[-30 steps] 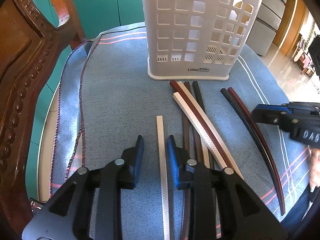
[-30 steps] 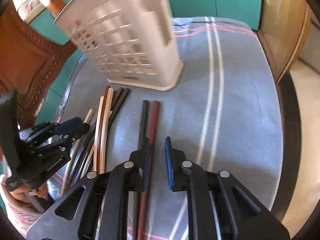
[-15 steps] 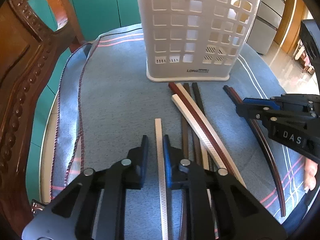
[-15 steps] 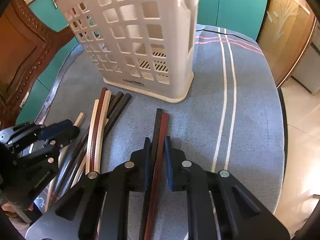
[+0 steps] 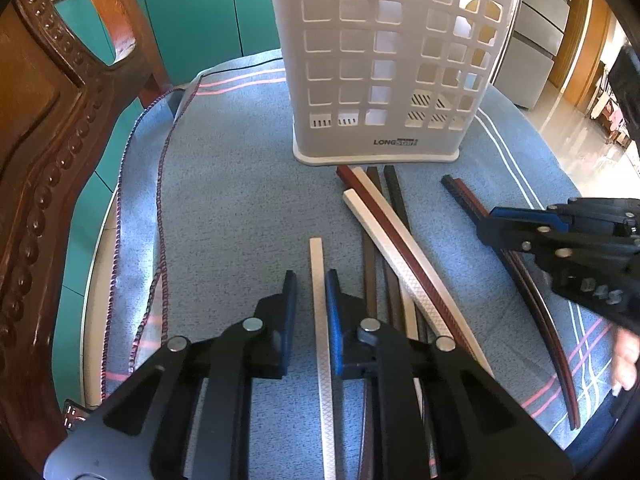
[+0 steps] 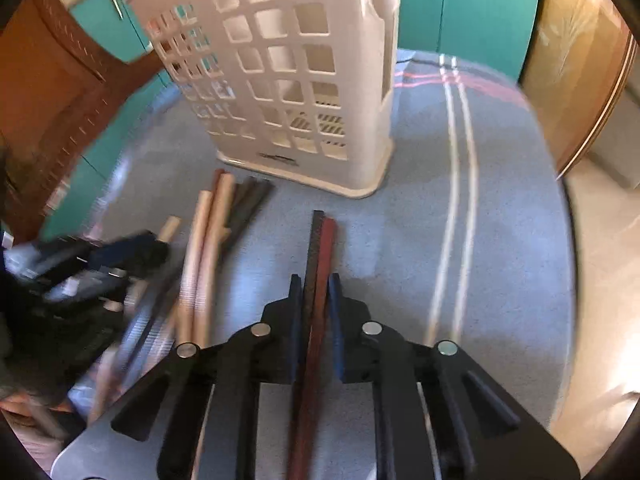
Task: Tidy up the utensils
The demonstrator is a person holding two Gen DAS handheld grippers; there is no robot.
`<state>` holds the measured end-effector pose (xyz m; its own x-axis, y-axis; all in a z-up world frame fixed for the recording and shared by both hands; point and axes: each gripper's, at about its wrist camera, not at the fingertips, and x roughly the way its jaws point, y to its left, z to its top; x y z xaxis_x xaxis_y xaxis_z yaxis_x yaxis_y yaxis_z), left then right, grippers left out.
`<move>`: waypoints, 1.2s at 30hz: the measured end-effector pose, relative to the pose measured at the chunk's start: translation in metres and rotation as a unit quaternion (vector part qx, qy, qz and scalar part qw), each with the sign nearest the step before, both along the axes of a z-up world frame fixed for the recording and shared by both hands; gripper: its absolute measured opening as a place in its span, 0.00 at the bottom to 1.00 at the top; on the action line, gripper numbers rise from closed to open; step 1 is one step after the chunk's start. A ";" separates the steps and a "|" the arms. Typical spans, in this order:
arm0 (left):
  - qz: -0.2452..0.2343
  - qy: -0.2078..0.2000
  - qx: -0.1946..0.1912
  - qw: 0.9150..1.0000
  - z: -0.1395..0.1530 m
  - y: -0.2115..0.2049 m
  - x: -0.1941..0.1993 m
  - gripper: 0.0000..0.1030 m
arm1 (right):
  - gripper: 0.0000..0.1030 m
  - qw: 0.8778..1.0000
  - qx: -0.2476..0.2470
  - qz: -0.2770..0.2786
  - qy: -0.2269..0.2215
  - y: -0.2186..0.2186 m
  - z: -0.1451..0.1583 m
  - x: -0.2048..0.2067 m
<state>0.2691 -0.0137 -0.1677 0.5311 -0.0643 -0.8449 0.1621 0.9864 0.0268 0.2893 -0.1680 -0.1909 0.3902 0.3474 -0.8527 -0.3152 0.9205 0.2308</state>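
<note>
A white lattice utensil holder (image 5: 384,64) stands at the back of the blue cloth; it also shows in the right wrist view (image 6: 296,80). My left gripper (image 5: 311,280) straddles a single white chopstick (image 5: 320,320) lying on the cloth; the right pad touches it and a small gap shows on the left. My right gripper (image 6: 315,284) is closed on a black and dark red pair of chopsticks (image 6: 318,264), also seen from the left wrist (image 5: 460,192). A loose bundle of white, red and dark chopsticks (image 5: 384,232) lies between the two grippers.
A carved wooden chair back (image 5: 44,140) stands close on the left. The blue striped cloth (image 5: 224,200) covers a round table; its edge drops off on the right (image 6: 568,240). Teal cabinets (image 5: 200,8) are behind.
Both grippers narrowed around their chopsticks: the left around the white one, the right onto the black and red pair. The right wrist view is now blurred with motion.
</note>
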 end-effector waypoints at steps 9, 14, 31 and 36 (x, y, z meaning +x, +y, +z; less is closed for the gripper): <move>0.000 0.000 0.000 1.000 0.000 0.001 0.000 0.15 | 0.14 1.000 0.006 -0.006 -0.011 -0.018 0.008 -0.002; -0.001 -0.001 0.001 1.000 0.000 0.001 -0.001 0.16 | 0.14 0.999 -0.037 0.014 -0.018 -0.001 0.002 -0.006; 0.002 -0.001 -0.002 1.000 0.000 0.001 -0.003 0.10 | 0.07 0.998 -0.067 -0.012 -0.013 0.019 0.016 -0.007; 0.004 0.002 -0.005 1.000 0.000 0.005 0.000 0.09 | 0.07 0.997 -0.070 -0.004 -0.022 0.004 0.029 -0.018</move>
